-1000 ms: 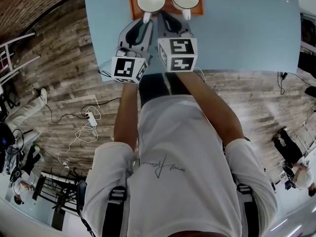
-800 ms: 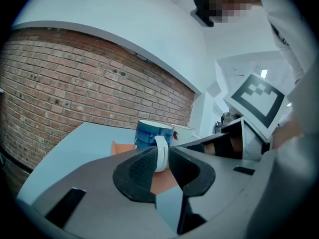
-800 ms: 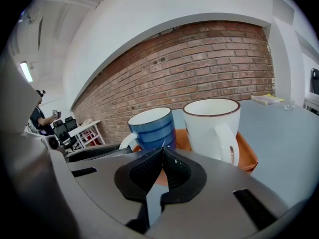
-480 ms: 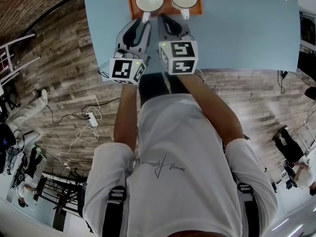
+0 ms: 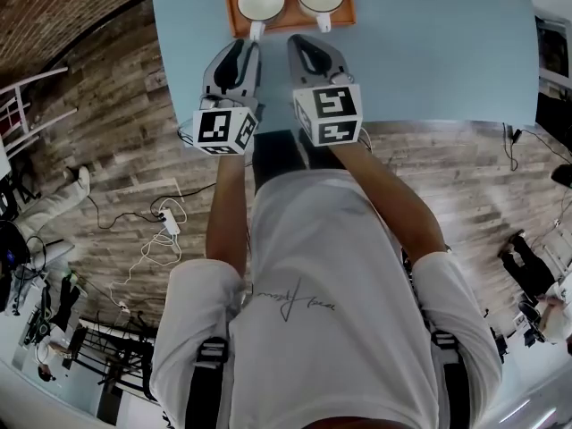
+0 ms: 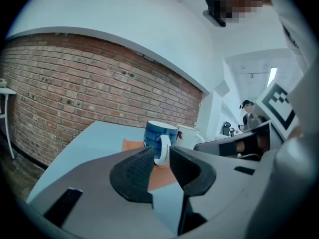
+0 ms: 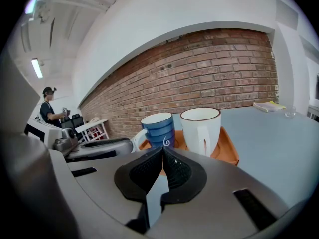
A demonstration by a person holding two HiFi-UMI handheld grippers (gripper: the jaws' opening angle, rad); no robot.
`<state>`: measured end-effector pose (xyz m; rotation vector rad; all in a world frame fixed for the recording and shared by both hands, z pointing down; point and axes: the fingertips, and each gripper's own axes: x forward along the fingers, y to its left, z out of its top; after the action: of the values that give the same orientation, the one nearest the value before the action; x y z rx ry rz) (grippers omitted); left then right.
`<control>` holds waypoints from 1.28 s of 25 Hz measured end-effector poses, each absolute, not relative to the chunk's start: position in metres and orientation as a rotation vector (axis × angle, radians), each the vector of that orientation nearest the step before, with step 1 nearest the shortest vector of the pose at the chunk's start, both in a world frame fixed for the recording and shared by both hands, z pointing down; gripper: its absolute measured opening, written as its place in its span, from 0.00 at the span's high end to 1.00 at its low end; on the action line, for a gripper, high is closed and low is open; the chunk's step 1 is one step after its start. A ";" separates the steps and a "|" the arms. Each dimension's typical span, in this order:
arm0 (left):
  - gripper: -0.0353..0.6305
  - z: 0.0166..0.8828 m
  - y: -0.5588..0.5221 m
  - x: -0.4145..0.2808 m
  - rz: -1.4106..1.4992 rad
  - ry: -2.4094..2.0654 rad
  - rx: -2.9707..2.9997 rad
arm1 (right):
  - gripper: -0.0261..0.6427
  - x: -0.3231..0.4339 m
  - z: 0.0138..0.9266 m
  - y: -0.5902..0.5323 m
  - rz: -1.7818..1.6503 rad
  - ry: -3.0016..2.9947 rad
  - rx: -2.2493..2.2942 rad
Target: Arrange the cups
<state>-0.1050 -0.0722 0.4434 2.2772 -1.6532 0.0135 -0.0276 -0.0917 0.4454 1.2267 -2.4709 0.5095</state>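
Right tongs (image 7: 162, 149), pressed together, drew back; left tongs (image 5: 245, 45) just spread, white loop handle (image 6: 163, 144) at their tips.

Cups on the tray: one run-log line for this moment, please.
blue cup, white cup: upright on orange tray | left gripper: open, jaws just opening, empty, facing blue cup handle | right gripper: shut, empty
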 end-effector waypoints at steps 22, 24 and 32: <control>0.82 0.445 -0.080 -0.085 0.021 -1.608 2.318 | 0.93 -0.005 0.424 -0.088 0.478 -2.497 1.271; 0.82 0.443 -0.077 -0.089 0.014 -1.619 2.306 | 0.93 -0.005 0.422 -0.087 0.474 -2.501 1.263; 0.86 0.402 -0.064 -0.115 -0.036 -1.755 2.254 | 0.93 -0.007 0.374 -0.097 0.416 -2.624 1.164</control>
<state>-0.1149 -0.0636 0.4018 2.2540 -1.7553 -0.0357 -0.0066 -0.0974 0.3736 1.1641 -2.6243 0.4158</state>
